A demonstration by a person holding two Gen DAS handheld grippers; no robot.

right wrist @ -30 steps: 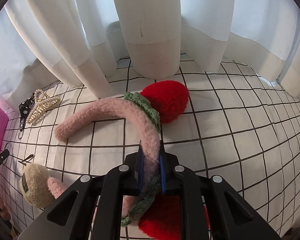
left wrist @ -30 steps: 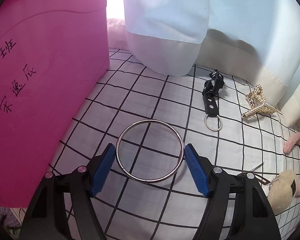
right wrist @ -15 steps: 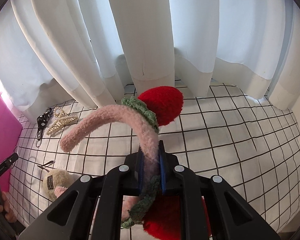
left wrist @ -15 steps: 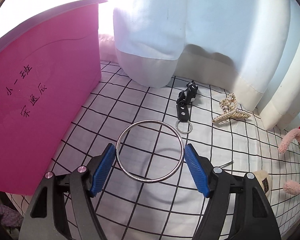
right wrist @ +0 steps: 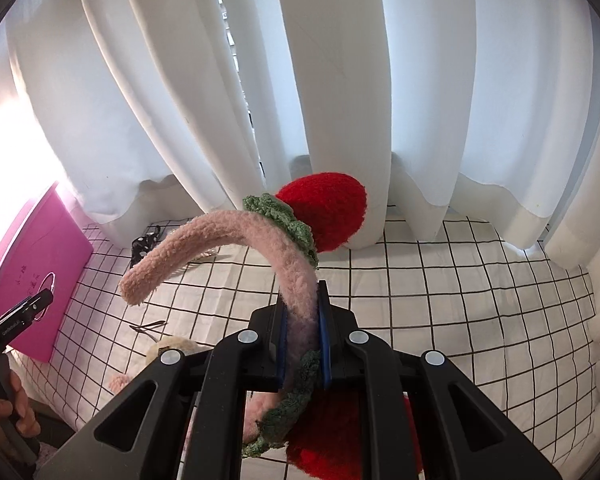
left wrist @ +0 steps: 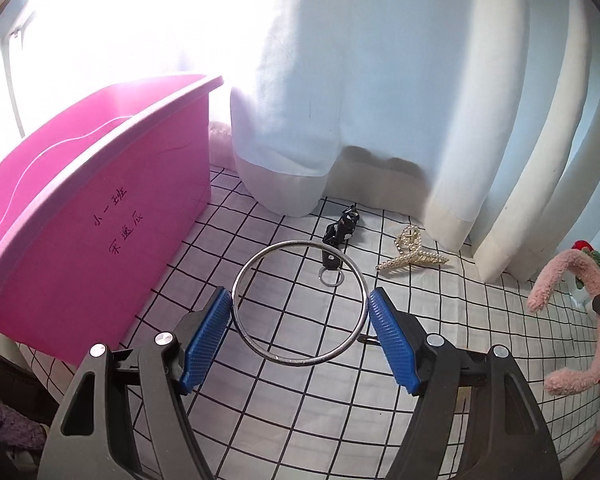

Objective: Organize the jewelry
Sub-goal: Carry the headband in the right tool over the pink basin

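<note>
Both tools risen | left tool [left wrist: 300, 316] clamps bangle [left wrist: 300, 362] | right tool [right wrist: 302, 316] clamps headband [right wrist: 220, 240]

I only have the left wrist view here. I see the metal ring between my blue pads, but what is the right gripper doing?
Observer: The right gripper is shut on the pink fuzzy headband, clamping the band just below its red strawberry pom.
Operator: Is the headband off the cloth?
Observer: Yes, its free end hangs in the air above the checked cloth.
Operator: Anything near it I can't see?
Observer: A beige plush piece lies on the cloth under the headband, with a thin metal hairpin beside it.
Operator: And my left side from there?
Observer: The left gripper with the metal ring shows in front of the pink bin.
</note>
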